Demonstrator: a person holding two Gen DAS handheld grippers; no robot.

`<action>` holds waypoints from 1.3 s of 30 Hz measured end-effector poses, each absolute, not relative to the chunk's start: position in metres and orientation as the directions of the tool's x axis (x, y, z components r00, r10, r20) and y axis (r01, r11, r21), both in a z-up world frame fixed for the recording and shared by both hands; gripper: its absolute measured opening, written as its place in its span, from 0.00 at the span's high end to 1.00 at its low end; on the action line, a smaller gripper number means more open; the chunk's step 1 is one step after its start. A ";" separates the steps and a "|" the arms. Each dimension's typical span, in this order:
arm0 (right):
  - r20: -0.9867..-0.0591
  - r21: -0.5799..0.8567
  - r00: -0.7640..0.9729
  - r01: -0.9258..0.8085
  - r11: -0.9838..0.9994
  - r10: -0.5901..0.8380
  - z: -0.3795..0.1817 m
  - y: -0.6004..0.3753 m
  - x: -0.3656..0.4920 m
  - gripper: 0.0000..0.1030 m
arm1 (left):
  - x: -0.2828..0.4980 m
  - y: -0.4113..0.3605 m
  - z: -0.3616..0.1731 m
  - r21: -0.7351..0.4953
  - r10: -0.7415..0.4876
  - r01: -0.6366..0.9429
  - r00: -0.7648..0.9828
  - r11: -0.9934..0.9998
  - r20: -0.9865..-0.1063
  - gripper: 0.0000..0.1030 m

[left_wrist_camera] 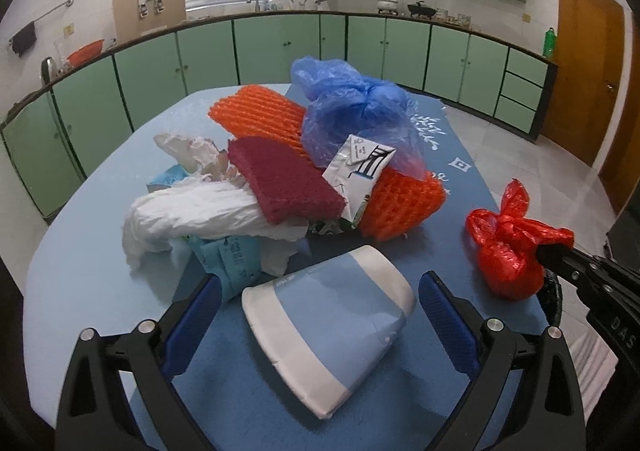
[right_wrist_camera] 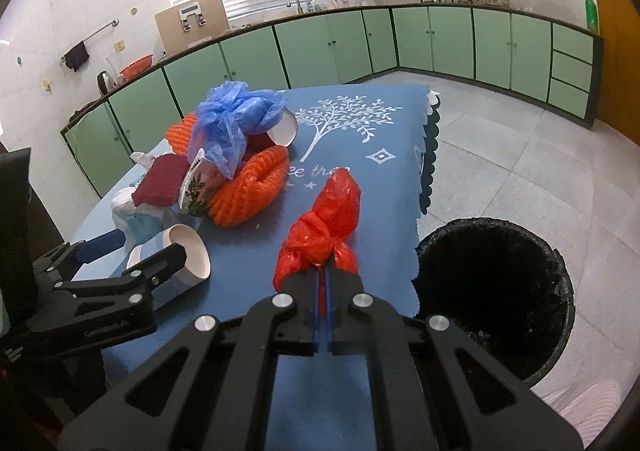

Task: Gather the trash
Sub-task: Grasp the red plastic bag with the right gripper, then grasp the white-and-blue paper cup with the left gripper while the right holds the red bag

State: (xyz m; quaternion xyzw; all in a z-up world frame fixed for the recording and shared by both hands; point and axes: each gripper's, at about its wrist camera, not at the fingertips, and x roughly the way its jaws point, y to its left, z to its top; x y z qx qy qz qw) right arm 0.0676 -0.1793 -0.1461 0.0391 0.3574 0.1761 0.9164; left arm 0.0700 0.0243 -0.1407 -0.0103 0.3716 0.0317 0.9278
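Around the dark red foam pad (left_wrist_camera: 285, 181), the one of its kind, lie two orange foam nets (left_wrist_camera: 260, 115), one blue plastic bag (left_wrist_camera: 352, 111), one knotted red plastic bag (left_wrist_camera: 510, 251), two blue-and-white paper cups (left_wrist_camera: 332, 335) and one lined trash bin (right_wrist_camera: 496, 299) beyond the table edge.

Right gripper (right_wrist_camera: 323, 271) angled downward, jaws pressed together on the knot of a red plastic bag (right_wrist_camera: 324, 219), left gripper (left_wrist_camera: 320, 315) angled downward, blue-padded fingers (left_wrist_camera: 448, 315) spread wide to either side of a paper cup (left_wrist_camera: 332, 335), pads clear of it
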 end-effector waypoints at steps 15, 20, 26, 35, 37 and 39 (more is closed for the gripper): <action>-0.648 0.209 0.674 -0.292 0.933 0.355 -0.149 -0.181 0.071 0.99 | 0.072 0.044 -0.153 -0.179 -0.120 -0.017 0.678 0.984 -0.725 0.24; -0.643 0.217 0.674 -0.296 0.930 0.364 -0.146 -0.181 0.069 0.99 | 0.067 0.046 -0.150 -0.194 -0.152 0.017 0.689 0.981 -0.709 0.39; -0.634 0.211 0.684 -0.297 0.931 0.361 -0.139 -0.182 0.066 0.99 | 0.065 0.045 -0.152 -0.223 -0.201 0.056 0.679 0.973 -0.706 0.77; -0.622 0.209 0.695 -0.294 0.932 0.359 -0.133 -0.185 0.065 0.99 | 0.061 0.037 -0.135 -0.189 -0.204 0.100 0.708 0.977 -0.676 0.82; -0.626 0.209 0.693 -0.291 0.933 0.357 -0.135 -0.184 0.065 0.99 | 0.064 0.033 -0.139 -0.180 -0.206 0.112 0.691 0.977 -0.693 0.82; -0.630 0.212 0.691 -0.288 0.934 0.356 -0.135 -0.185 0.066 0.99 | 0.066 0.034 -0.144 -0.184 -0.213 0.114 0.669 0.976 -0.712 0.67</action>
